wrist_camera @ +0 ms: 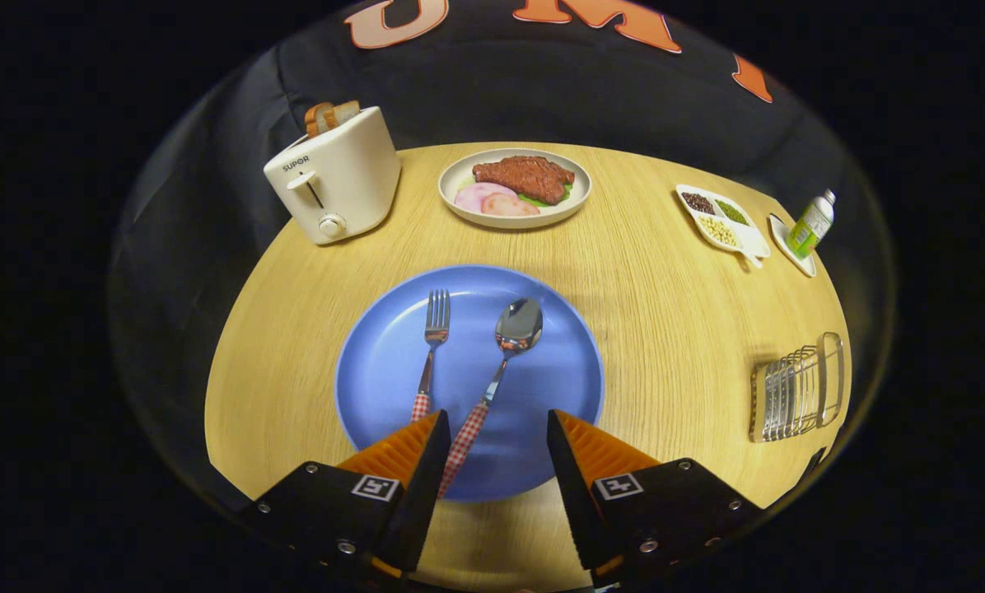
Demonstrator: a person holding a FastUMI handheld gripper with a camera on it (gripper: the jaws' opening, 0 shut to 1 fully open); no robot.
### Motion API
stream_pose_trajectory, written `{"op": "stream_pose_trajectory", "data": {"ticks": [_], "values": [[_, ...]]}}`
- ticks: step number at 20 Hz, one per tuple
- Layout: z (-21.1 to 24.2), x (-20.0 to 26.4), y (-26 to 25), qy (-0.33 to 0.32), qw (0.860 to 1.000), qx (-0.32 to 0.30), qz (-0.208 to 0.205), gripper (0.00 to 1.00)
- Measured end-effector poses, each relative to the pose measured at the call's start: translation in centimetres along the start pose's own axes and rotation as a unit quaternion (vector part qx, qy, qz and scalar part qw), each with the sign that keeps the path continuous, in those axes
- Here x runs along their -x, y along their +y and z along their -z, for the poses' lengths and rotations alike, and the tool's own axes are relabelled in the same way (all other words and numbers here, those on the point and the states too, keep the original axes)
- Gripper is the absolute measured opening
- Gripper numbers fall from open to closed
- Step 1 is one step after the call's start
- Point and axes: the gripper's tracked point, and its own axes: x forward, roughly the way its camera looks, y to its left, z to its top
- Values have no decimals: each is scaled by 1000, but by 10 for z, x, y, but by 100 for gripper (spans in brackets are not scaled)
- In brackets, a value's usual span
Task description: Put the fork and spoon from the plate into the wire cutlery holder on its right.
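A blue plate (377, 371) lies on the round wooden table just ahead of my fingers. On it rest a fork (435, 329) on the left and a spoon (515, 328) on the right, both with red-checked handles pointing toward me. My gripper (499, 428) is open above the plate's near edge. The spoon's handle runs into the gap beside the left finger (414, 449), and the fork's handle end is hidden behind that finger. Nothing is gripped. The wire cutlery holder (797, 387) stands to the right of the plate, near the table's edge.
A white toaster (336, 177) with bread stands at the back left. A plate of meat (515, 188) sits beyond the blue plate. At the back right are a divided dish of beans (719, 216) and a small bottle (812, 222) on a saucer.
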Motion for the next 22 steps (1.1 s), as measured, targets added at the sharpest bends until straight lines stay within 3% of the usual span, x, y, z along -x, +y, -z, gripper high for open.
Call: {"op": "stream_pose_trajectory", "data": {"ticks": [4,7,11,18,22], "values": [[1,-4,7,1,1000,3,-14,58],[9,-7,11,20,1000,8,-21,53],[15,-10,-1,32,999,14,-7,43],[16,-11,-13,34,999,14,-1,12],[5,1,-16,19,1000,18,-14,7]]}}
